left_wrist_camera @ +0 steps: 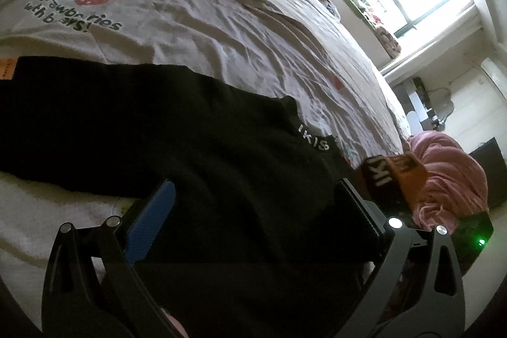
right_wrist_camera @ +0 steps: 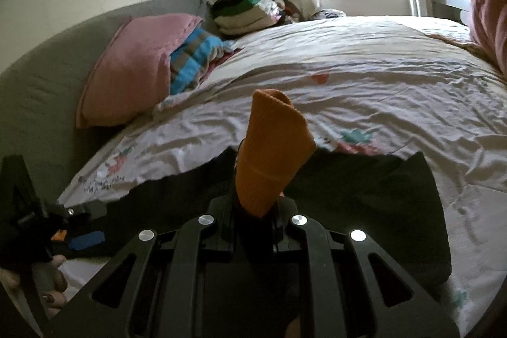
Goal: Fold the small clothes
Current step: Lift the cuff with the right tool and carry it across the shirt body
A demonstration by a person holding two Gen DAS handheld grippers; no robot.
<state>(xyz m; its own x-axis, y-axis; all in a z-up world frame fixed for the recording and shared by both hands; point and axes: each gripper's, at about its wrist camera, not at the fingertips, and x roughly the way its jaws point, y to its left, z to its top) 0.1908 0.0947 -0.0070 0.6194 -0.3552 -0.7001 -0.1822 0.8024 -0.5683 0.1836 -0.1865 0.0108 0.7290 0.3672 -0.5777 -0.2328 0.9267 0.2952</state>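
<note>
Bedding comes first: a wide bed under a crumpled cream sheet [right_wrist_camera: 364, 78] printed with small pastel figures, and on its near part lies the long black knit garment [left_wrist_camera: 133, 129], stretched flat with its length running crosswise before both tools. Over that black cloth the left gripper [left_wrist_camera: 253, 211] hangs with jaws wide apart and nothing between them, the garment directly beneath it. At the garment's other end the right gripper [right_wrist_camera: 256, 211] is clamped tight on the ribbed orange cuff [right_wrist_camera: 272, 148], lifted clear of the sheet; the free left one looks better placed to pin the fold line
</note>
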